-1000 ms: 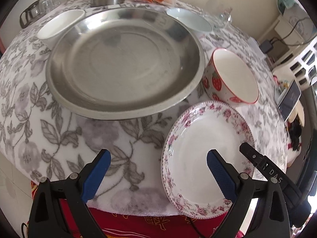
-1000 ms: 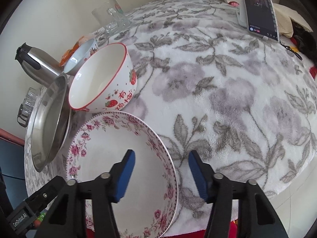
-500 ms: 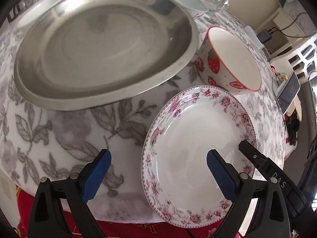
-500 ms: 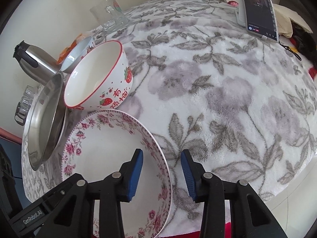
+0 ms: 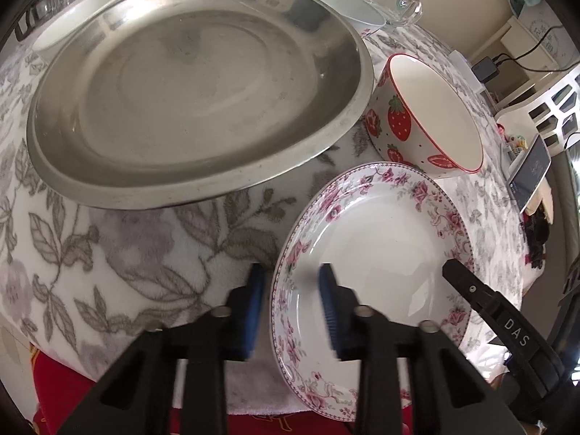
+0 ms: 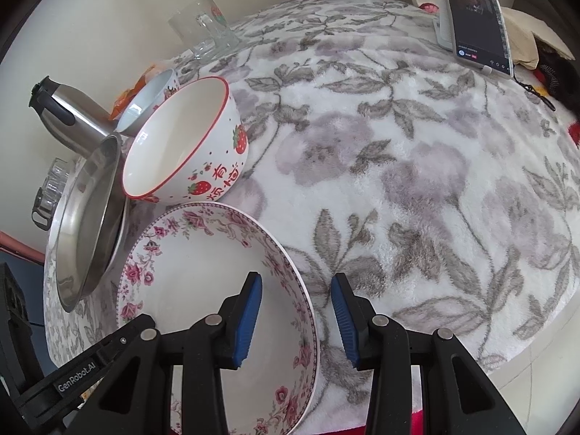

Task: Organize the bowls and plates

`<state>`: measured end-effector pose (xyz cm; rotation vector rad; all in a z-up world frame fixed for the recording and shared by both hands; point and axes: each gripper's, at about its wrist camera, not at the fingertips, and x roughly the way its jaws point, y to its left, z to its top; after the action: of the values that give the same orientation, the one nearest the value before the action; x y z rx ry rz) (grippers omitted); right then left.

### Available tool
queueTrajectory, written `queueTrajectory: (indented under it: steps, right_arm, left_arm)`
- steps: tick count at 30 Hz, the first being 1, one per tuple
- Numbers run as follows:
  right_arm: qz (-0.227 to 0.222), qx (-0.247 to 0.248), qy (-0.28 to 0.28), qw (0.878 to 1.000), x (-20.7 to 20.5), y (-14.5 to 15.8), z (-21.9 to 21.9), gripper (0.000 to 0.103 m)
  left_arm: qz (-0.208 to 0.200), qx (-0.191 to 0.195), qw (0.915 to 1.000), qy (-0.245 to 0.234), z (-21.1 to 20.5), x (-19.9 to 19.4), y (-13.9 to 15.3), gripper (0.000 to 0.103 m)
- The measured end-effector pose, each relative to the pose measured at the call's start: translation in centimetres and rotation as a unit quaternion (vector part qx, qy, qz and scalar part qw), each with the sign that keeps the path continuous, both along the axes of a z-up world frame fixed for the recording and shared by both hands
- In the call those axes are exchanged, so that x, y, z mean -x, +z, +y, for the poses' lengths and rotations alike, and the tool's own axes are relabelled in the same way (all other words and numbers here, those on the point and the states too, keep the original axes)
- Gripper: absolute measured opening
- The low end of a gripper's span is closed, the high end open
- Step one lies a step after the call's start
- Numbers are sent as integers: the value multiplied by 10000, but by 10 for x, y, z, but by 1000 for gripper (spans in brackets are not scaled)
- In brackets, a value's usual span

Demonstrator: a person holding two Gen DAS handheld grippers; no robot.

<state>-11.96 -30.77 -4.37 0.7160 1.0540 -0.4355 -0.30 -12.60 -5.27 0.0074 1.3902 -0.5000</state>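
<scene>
The floral plate (image 5: pixel 377 253) lies at the near edge of the table, at about 5 o'clock in the left wrist view, its far rim just beside the strawberry bowl (image 5: pixel 427 116) at 1 o'clock. The 2 tongs have it from opposite sides, which reads as a two-handed lift of a shallow, slippery dish. The left gripper (image 5: pixel 290 301) straddles the plate's left rim, 1 pad outside over the cloth and 1 inside over the well; its jaws are closing with the rim between them, but motion blur on the pads leaves it unclear whether they press yet. The right gripper (image 6: pixel 295 311) straddles the right rim the same way and its jaws are also closing; a visible gap remains on both sides of the rim, so it does not grip so far. Beyond the plate, at 11 o'clock, sits the large steel tray (image 5: pixel 195 87), probably the stacking spot. Past it a white bowl (image 5: pixel 76 18) at 10 o'clock and a pale blue bowl (image 5: pixel 340 3) at 12 o'clock are partly hidden by the tray's rim. The steel kettle (image 6: pixel 72 119) is cut off in the left view. The plate's near rim is hidden behind the tongs.
</scene>
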Motion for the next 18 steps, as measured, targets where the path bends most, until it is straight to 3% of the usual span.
queueTrajectory:
  steps: [7,18]
  right_arm:
    - [17,-6,97,10000,-1,-2,4,25]
    - [-149,-223,31,9996,4,-4,-1,23]
  left_arm:
    - [63,91,9999,22,8,-1,0,22]
    - [55,179,9998,7,13,-8,-2,22]
